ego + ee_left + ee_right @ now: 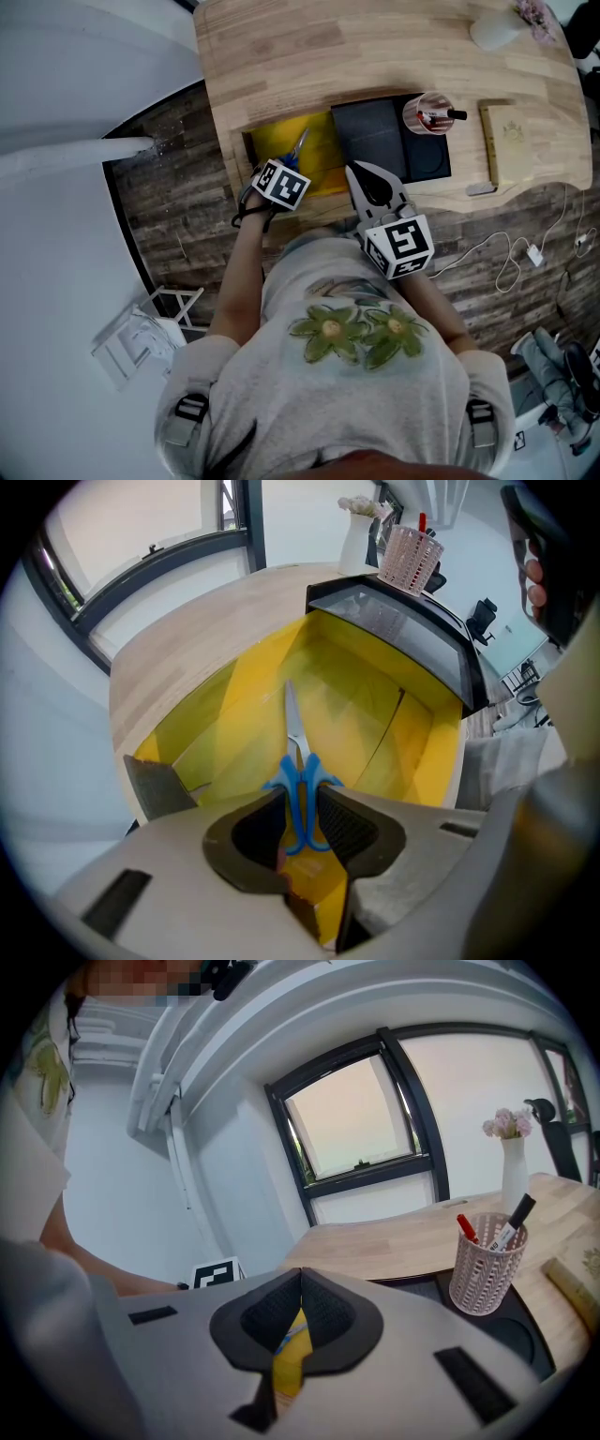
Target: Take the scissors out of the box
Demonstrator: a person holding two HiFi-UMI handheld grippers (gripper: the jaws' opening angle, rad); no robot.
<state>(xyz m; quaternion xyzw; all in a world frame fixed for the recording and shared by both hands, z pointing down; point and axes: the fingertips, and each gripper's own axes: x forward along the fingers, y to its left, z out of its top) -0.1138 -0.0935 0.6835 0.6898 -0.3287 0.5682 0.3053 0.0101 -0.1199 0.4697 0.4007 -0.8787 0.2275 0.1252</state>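
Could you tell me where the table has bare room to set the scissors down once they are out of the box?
The widest bare stretch is the tabletop beyond the yellow box, running across to the vase. The strip left of the box is narrow. Right of the box it is crowded: black tray, pen cup, wooden board.

Scissors [300,766]: I count one, inside the box
Box [422,752]: one, yellow
Pen cup [428,113]: one, just right of the box
Pens [514,1218]: two, in that cup
Vase [497,30]: one, beyond the box
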